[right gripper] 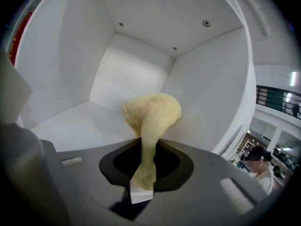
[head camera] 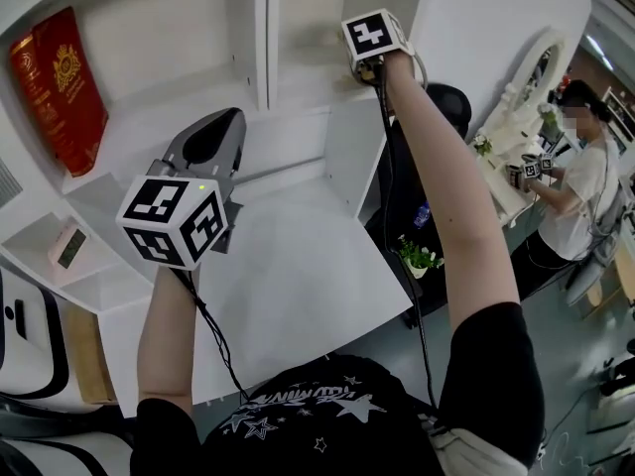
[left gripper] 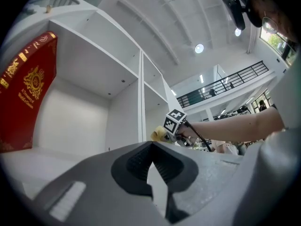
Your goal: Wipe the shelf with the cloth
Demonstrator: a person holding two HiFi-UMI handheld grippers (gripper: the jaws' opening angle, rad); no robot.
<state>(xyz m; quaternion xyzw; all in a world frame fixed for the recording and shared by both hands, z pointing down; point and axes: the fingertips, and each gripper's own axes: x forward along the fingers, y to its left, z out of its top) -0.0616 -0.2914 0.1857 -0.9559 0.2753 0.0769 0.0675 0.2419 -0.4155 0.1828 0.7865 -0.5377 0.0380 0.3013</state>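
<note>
- The right arm [head camera: 446, 196] is stretched out almost straight, reaching forward into the upper-right compartment of the white shelf [head camera: 298, 137]. Only the marker cube of the right gripper [head camera: 369, 62] really shows from the head view.
- The right gripper [right gripper: 143, 173] has its jaws pinched tight on the yellow cloth [right gripper: 153, 117], with a narrow neck of fabric squeezed between them.
- The cloth's long axis runs straight out along the gripper's line, from the jaws toward the back corner of the compartment. It's thin at the jaws and puffs into a rounded wad at the far end.
- The wad sits over the compartment floor [right gripper: 80, 121], close to the right wall. I honestly can't tell if it's touching the floor or the wall.
- The left arm [head camera: 164, 335] is bent, with the forearm coming up from the body. The left gripper [head camera: 223, 122] hangs over the white table [head camera: 298, 286] below the shelf, nose aimed at the shelf.
- The left gripper [left gripper: 150, 147] has its jaws closed together with nothing in them.
- From the left gripper view you can see the right gripper [left gripper: 175, 125] off in the distance, with a bit of the cloth [left gripper: 159, 134] poking out beside it.
- A red folder [head camera: 60, 87] leans upright in the left compartment.
- A person [head camera: 585, 167] stands well off to the right.
</note>
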